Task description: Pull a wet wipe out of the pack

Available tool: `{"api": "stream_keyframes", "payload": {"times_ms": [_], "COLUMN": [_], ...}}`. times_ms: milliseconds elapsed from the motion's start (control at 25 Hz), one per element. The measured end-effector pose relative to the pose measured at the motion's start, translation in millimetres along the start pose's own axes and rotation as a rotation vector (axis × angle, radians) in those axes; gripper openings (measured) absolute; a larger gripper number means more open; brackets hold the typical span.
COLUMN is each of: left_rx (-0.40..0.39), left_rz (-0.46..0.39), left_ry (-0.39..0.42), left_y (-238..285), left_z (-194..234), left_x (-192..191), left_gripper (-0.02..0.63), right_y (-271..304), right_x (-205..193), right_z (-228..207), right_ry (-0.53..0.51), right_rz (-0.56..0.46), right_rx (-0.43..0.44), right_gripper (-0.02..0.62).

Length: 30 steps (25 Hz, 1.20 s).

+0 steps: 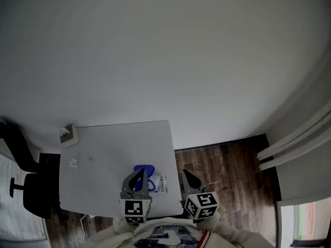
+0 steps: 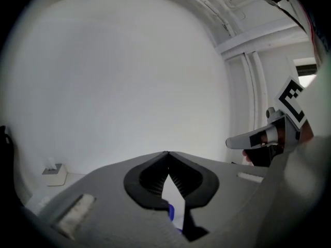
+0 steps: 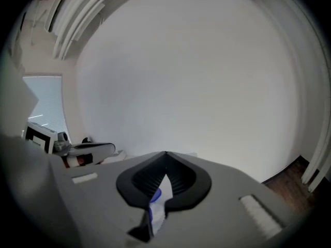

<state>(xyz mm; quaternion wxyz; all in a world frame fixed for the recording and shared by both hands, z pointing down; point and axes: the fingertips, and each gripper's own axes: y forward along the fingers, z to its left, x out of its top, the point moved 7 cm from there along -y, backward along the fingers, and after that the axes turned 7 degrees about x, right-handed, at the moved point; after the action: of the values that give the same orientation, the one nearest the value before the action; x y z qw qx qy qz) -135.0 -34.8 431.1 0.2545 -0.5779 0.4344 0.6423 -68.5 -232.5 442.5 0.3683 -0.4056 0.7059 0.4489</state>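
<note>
The table [image 1: 119, 149] is smooth matt white, the floor [image 1: 227, 164] dark wood, the pack [image 1: 159, 184] seemingly glossy plastic.

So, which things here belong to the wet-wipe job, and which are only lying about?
For the job: white wet-wipe pack with blue lid; left hand-held gripper; right hand-held gripper.
Lying about: small white crumpled scrap; pale box on the white table; black office chair.

The wipe pack [image 1: 159, 183] lies on the table [image 1: 119, 138] at its near right corner, between the left gripper [image 1: 138, 173] and the right gripper [image 1: 185, 173]. A small box [image 1: 68, 135] sits at the far left corner (a chair [image 1: 28, 190] stands left of the table).
</note>
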Motion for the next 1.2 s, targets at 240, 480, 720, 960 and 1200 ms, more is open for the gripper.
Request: {"api": "stream_keyframes", "payload": {"times_ms": [240, 480, 720, 960, 1200], "left_rx": [0.074, 0.147, 0.239, 0.255, 0.250], "left_rz": [0.025, 0.035, 0.073, 0.091, 0.102], "left_ry": [0.010, 0.010, 0.003, -0.006, -0.056], "left_y": [-1.3, -4.6, -18.3, -23.0, -24.7], "left_z": [-16.9, -29.6, -16.4, -2.4, 10.3], "left_x": [0.3, 2.7, -6.4, -9.8, -15.6], "left_gripper": [0.005, 0.005, 0.005, 0.005, 0.005], "right_y": [-1.9, 0.0, 8.4, 23.7, 33.9], "right_x": [2.9, 8.9, 5.5, 5.7, 8.5], "right_z": [-20.6, -37.4, -41.0, -28.4, -25.2], "right_ry": [-0.007, -0.020, -0.007, -0.016, -0.029], "right_rz": [0.018, 0.029, 0.037, 0.049, 0.050], "right_rx": [0.073, 0.136, 0.179, 0.207, 0.187], "right_gripper": [0.005, 0.005, 0.005, 0.005, 0.006]}}
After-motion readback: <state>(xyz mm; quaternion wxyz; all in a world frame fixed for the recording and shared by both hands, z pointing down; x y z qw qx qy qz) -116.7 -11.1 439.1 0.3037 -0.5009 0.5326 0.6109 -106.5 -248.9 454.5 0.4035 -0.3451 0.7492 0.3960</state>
